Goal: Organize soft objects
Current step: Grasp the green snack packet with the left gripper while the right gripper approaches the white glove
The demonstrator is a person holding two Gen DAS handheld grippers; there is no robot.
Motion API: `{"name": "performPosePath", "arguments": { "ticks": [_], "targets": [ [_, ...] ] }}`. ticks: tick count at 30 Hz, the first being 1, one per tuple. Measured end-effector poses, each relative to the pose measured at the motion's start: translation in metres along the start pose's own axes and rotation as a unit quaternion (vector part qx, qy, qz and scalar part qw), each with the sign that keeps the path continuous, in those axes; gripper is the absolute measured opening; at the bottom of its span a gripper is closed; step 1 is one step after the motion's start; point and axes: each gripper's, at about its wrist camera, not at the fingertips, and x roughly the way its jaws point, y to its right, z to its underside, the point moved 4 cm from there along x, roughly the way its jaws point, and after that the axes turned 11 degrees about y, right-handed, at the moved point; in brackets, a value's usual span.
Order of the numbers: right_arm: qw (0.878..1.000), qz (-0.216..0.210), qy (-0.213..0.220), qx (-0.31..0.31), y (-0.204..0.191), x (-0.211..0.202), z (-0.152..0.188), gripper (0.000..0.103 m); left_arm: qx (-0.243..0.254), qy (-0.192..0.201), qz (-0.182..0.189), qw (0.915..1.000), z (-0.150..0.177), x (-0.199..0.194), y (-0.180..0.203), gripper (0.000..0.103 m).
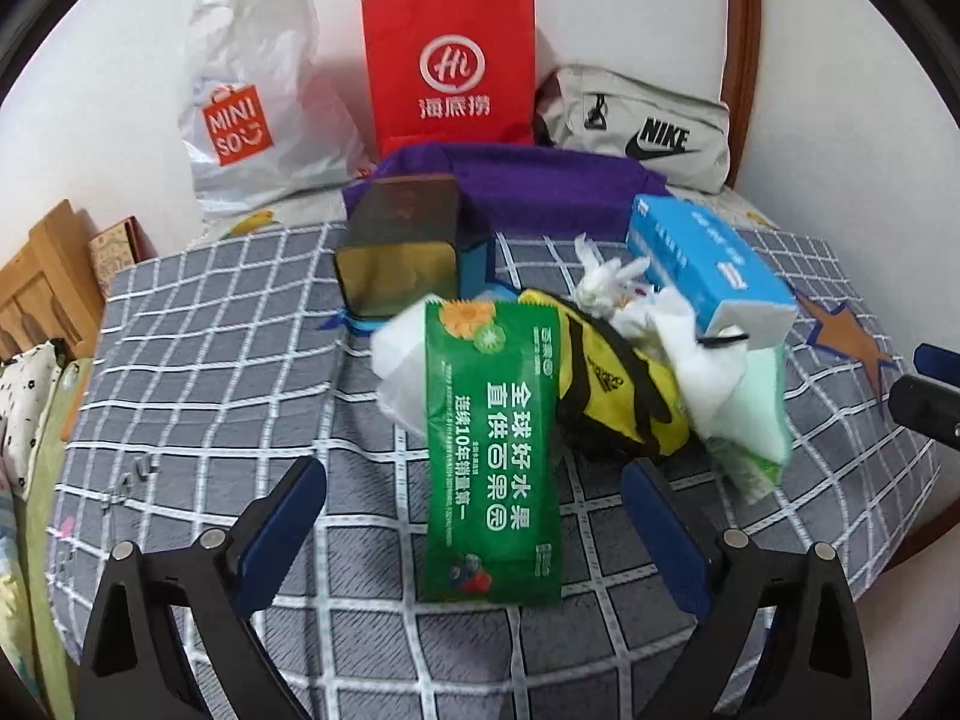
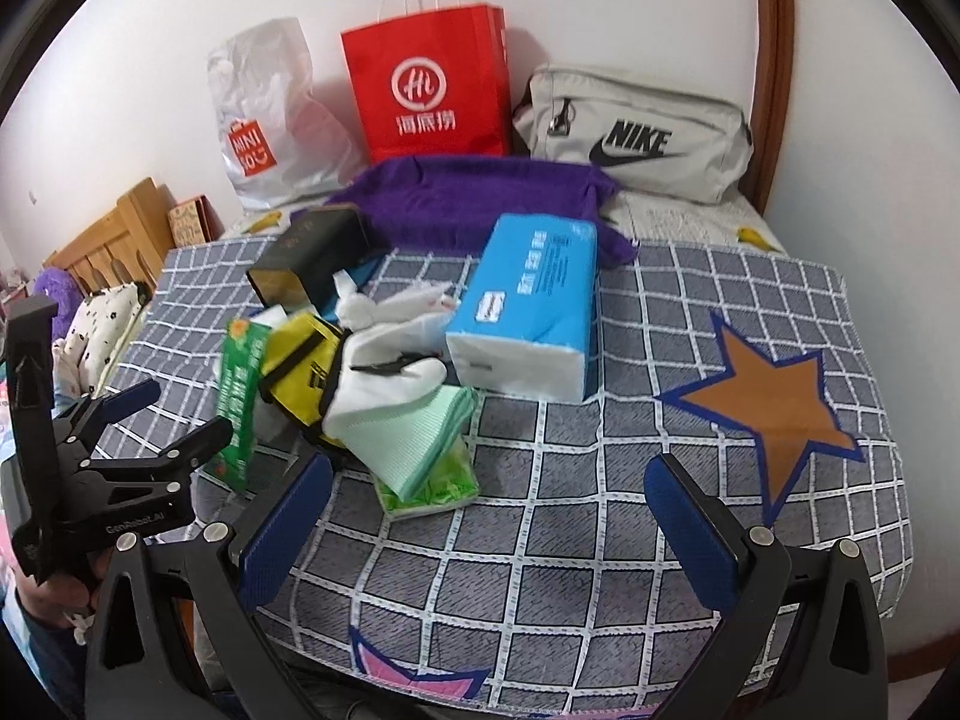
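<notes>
A heap of soft things lies on the checked bed cover (image 1: 210,372): a green plastic bag with white print (image 1: 489,450), a yellow and black pouch (image 1: 606,384), white cloth (image 2: 384,378), a pale green cloth (image 2: 408,432) and a blue tissue pack (image 2: 528,306). A purple cloth (image 2: 480,198) lies behind the heap. My left gripper (image 1: 474,510) is open, its fingers on either side of the green bag's near end. My right gripper (image 2: 489,504) is open above the bare cover, just right of the pale green cloth. In the right wrist view the left gripper (image 2: 168,414) shows at the left edge.
A dark tin box (image 1: 402,246) lies tipped at the heap's far side. Against the wall stand a white Miniso bag (image 1: 258,102), a red paper bag (image 1: 450,72) and a grey Nike pouch (image 1: 642,126). A wooden headboard (image 1: 36,288) is at left.
</notes>
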Motion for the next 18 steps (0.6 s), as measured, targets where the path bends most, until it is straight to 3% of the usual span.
{"name": "performPosePath", "arguments": {
  "ticks": [4, 8, 14, 18],
  "targets": [
    [1.000, 0.007, -0.014, 0.007, 0.007, 0.016, 0.002, 0.103, -0.003, -0.007, 0.013, 0.9999, 0.004, 0.016, 0.000, 0.097],
    [1.000, 0.013, -0.024, 0.003, 0.007, 0.029, 0.004, 0.103, -0.005, -0.008, 0.016, 0.9998, 0.008, 0.029, -0.006, 0.073],
    [0.999, 0.026, -0.036, -0.019, 0.006, 0.047, 0.010, 0.103, -0.027, -0.011, 0.062, 0.9976, 0.012, 0.029, -0.010, 0.045],
    [0.999, 0.018, -0.032, -0.026, 0.003, 0.050, 0.012, 0.103, -0.027, -0.006, 0.081, 0.9963, 0.009, 0.017, -0.010, 0.043]
  ]
}}
